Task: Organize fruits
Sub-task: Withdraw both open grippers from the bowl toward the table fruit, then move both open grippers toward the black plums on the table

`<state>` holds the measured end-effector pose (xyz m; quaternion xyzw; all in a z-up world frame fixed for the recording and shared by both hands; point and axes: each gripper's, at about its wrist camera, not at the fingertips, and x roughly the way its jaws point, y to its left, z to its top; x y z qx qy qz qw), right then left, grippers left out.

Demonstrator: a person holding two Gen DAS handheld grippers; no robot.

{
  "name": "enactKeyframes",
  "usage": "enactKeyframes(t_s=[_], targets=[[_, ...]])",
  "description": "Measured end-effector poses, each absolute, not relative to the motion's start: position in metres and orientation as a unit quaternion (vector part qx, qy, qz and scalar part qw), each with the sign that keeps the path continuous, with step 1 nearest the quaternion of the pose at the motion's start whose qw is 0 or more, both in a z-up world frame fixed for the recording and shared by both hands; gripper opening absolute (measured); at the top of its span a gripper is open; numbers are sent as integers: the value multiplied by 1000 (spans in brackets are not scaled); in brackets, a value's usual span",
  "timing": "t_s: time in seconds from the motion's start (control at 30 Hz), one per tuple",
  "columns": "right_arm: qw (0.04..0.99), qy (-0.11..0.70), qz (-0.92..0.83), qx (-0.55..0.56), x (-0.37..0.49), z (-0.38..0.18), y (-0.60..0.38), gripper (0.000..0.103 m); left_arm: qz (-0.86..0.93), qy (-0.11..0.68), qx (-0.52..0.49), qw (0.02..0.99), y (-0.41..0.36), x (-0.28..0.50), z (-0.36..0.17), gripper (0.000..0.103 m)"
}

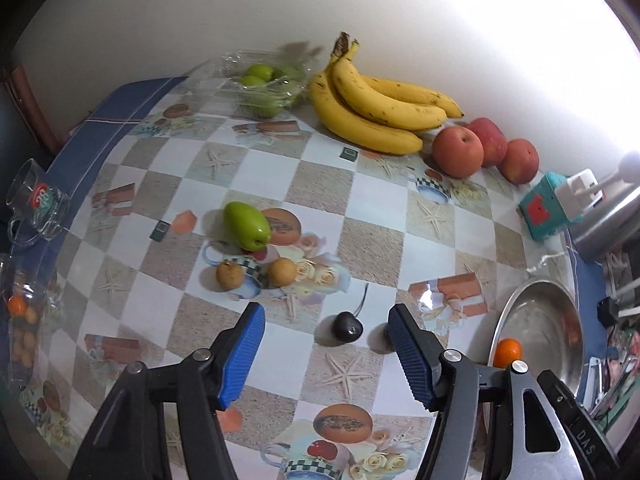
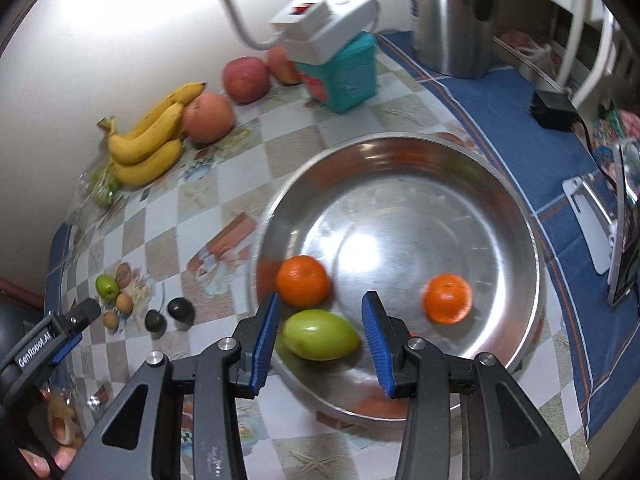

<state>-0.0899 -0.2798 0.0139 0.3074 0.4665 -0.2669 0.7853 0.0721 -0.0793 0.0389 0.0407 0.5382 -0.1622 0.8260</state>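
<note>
My left gripper [image 1: 326, 346] is open above the table, with a dark cherry [image 1: 347, 325] lying between its fingers. A green fruit [image 1: 247, 225] and two small brown fruits [image 1: 229, 275] lie beyond it. My right gripper [image 2: 320, 334] is open over the steel bowl [image 2: 520, 216], its jaws on either side of a green fruit [image 2: 321, 334] that lies in the bowl, apart from both pads. Two oranges [image 2: 303, 280] [image 2: 447, 298] also lie in the bowl. The left gripper also shows at the left edge of the right wrist view [image 2: 76, 322].
Bananas [image 1: 376, 108], three red apples [image 1: 458, 151] and a clear bag of green fruits [image 1: 264, 84] sit along the wall. A teal box [image 1: 546, 206], a steel kettle [image 2: 452, 16] and a glass mug [image 1: 38, 204] stand near the table's edges.
</note>
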Motion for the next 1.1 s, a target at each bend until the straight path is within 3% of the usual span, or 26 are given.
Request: enactKeyframes(t_s=[0.1,0.2,0.27,0.4,0.47,1.0,1.07,1.1], targets=[[789,468,-264,298,-86,16,-274,43,-159,538,35,827,-76,73,41,71],[791,468,-267,291,-84,16,-271,48,-154,542,35,825,-75,74,39,90],[790,467,-272,288,-83,15,-270,70,-152,550,40,820,-76,74,34,100],[788,475,-273,282,-80,11,-268,72,-153,565,41,810,-77,74,24,101],[786,479,-275,278,-79,9,-267,79,-152,568,42,807,-77,75,22,102],[788,491,-275,248,-73,5,-258,81,-154,571,60,804,-80,75,16,103],[788,493,-277,244,-72,4,-258,98,-157,572,60,803,-80,75,16,103],[788,494,-278,242,-72,3,-257,100,-158,572,59,803,-80,75,16,103]])
